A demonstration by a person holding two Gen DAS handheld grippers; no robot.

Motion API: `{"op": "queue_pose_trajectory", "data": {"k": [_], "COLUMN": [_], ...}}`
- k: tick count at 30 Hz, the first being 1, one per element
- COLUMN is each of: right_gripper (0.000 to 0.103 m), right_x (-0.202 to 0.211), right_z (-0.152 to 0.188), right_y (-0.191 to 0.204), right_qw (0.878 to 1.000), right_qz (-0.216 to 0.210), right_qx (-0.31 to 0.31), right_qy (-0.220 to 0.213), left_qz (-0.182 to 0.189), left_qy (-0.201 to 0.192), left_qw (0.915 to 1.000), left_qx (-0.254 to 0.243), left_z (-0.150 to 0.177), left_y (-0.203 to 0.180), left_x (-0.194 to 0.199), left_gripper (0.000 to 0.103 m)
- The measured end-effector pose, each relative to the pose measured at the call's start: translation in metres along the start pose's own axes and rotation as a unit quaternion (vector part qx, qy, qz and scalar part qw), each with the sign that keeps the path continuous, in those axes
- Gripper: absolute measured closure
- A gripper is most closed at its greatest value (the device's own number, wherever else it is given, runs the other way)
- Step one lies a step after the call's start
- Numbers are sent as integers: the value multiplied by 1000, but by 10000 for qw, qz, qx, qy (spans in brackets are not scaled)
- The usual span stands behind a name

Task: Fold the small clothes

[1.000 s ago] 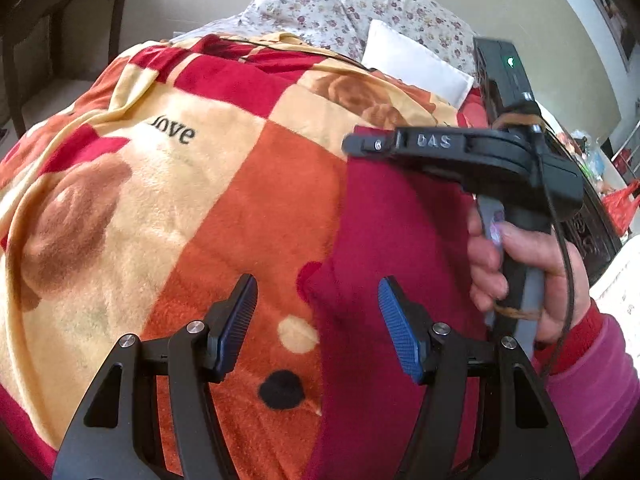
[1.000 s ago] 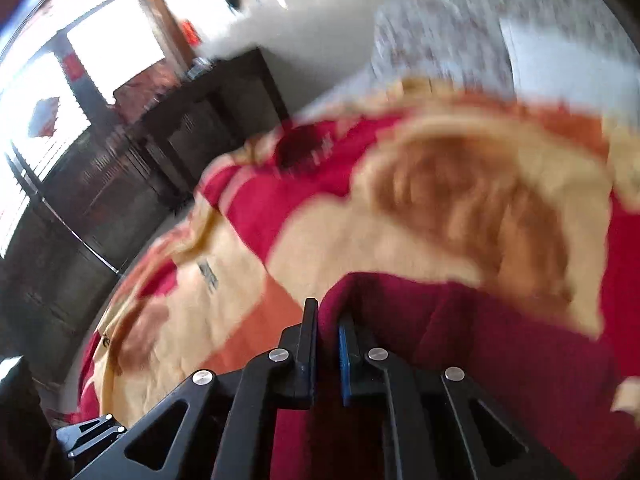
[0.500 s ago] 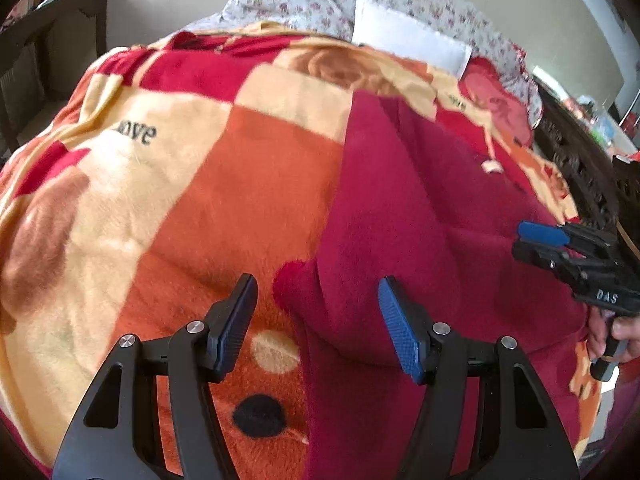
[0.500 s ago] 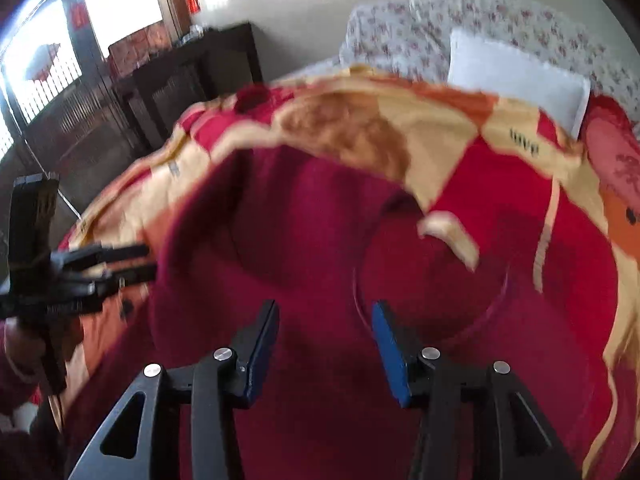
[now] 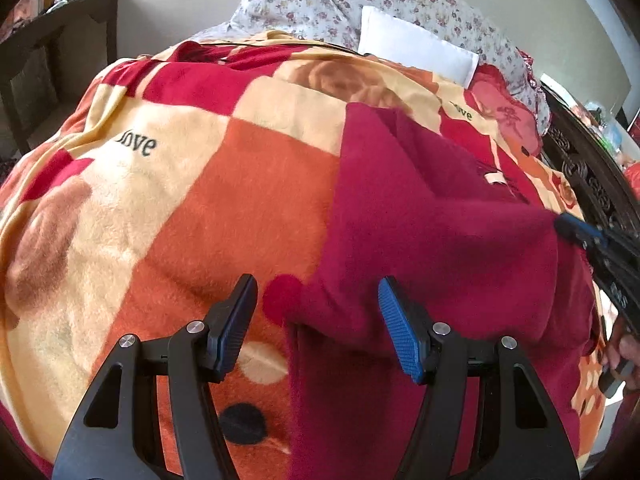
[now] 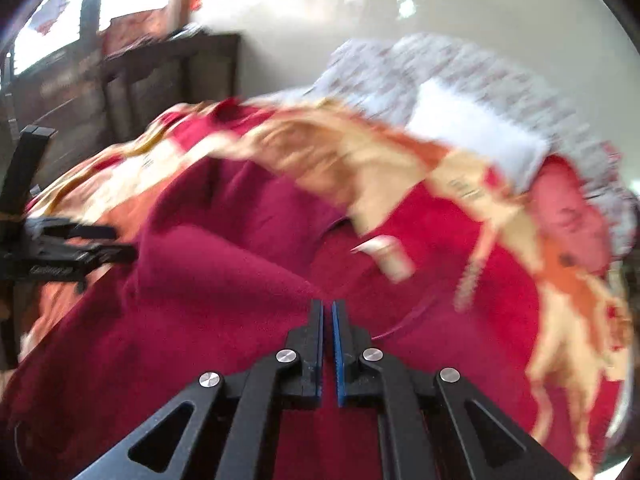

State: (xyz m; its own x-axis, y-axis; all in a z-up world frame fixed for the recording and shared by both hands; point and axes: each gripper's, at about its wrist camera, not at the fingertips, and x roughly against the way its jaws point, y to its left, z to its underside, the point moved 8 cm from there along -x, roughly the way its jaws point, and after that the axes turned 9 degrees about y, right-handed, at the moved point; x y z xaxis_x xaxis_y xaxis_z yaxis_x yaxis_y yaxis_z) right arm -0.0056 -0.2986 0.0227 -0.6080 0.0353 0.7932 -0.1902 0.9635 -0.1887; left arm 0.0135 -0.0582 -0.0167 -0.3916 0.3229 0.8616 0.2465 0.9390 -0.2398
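A dark red garment (image 5: 420,240) lies spread on a bed blanket, with a white label (image 5: 496,178) near its neck. My left gripper (image 5: 318,320) is open, low over the garment's near left corner, holding nothing. My right gripper (image 6: 328,344) is shut, its tips at the garment's right edge (image 6: 224,280); whether cloth is pinched between them cannot be seen in the blurred right wrist view. The right gripper also shows at the right edge of the left wrist view (image 5: 592,240). The left gripper shows at the left of the right wrist view (image 6: 76,248).
The checked orange, cream and red blanket (image 5: 160,200) covers the bed. Floral pillows (image 5: 360,12) and a white pillow (image 5: 416,52) lie at the head. Dark wooden furniture (image 5: 60,60) stands to the left and a carved dark frame (image 5: 592,184) to the right.
My right gripper was shut on the garment, opened half a second ago, and is now shut again at the garment's right edge. The left gripper stayed open and shifted slightly.
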Motion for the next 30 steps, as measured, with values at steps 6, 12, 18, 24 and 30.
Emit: {"op": "queue_pose_trajectory", "data": {"k": [6, 12, 18, 24, 30], "right_gripper": [99, 70, 58, 62, 98], "right_x": [-9, 39, 47, 39, 50], "right_z": [19, 68, 137, 135, 114], "right_y": [-22, -84, -111, -101, -119], "right_qw": [9954, 9879, 9733, 9688, 9679], "right_qz": [-496, 152, 285, -276, 321], "right_qx": [-712, -1492, -2118, -2426, -2493], "right_qy": [413, 397, 840, 420, 69], "left_qz": [-10, -8, -521, -304, -379], "left_qy": [-129, -305, 68, 217, 164], "left_qw": [9998, 9989, 9975, 9993, 9991], "left_qx": [-179, -357, -466, 17, -63], "left_z": [-9, -35, -44, -39, -39], "left_y": [-16, -31, -32, -16, -16], "left_x": [14, 15, -39, -47, -43], "left_gripper": [40, 40, 40, 38, 38]}}
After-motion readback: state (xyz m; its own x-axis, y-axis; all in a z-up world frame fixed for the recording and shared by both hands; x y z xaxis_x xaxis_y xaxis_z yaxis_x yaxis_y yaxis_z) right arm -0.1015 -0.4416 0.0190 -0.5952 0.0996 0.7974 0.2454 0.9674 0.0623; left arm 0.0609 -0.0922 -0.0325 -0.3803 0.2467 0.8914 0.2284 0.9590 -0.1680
